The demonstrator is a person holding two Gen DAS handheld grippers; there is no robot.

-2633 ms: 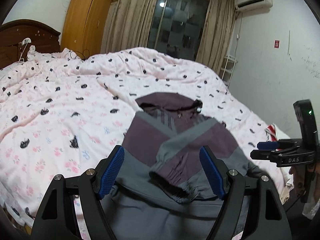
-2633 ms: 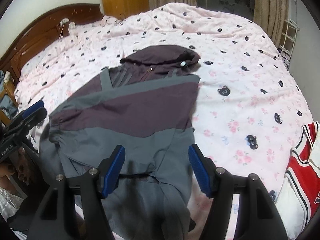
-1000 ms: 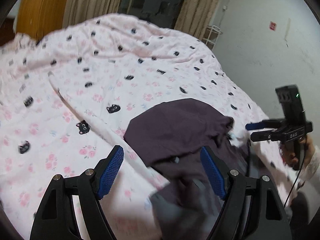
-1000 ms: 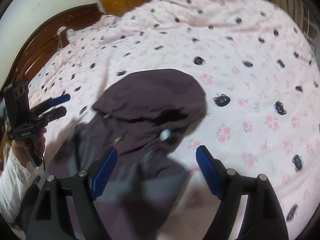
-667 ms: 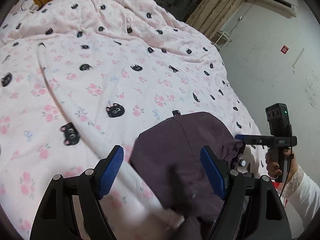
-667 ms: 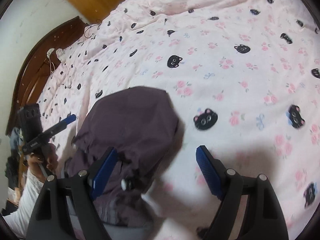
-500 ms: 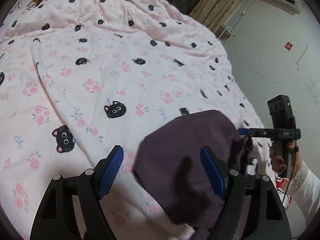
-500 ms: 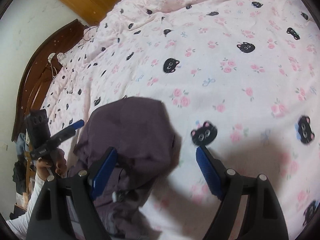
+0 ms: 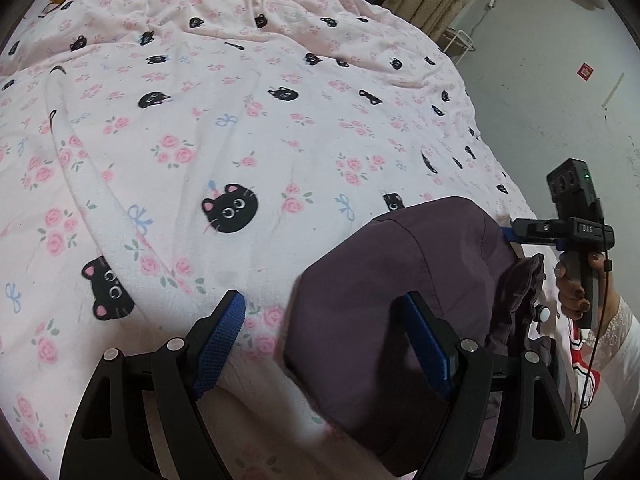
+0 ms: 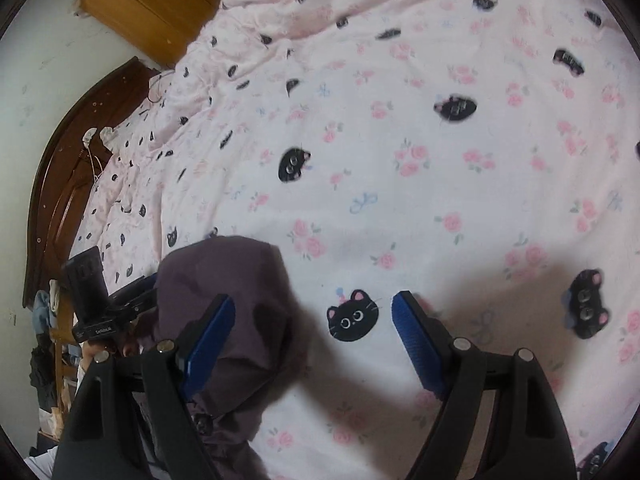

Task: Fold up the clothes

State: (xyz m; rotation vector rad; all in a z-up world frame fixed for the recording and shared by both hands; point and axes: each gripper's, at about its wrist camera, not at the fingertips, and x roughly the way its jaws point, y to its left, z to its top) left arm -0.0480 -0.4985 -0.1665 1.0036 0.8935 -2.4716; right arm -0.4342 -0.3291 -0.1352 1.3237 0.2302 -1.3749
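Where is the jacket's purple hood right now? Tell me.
The purple hood lies on the pink cat-print quilt, low and right of centre in the left wrist view, between the open left gripper and the right gripper.

pink quilt-covered bed [image 9: 248,128], purple hood [image 9: 400,280]

We found the hood [image 9: 400,280] lying on the quilt [image 9: 240,128], between our left gripper [image 9: 324,344] and our right gripper [image 10: 312,340]. A headboard [image 10: 72,168] stood beyond the quilt's far left edge, a wardrobe [image 10: 148,0] behind it.
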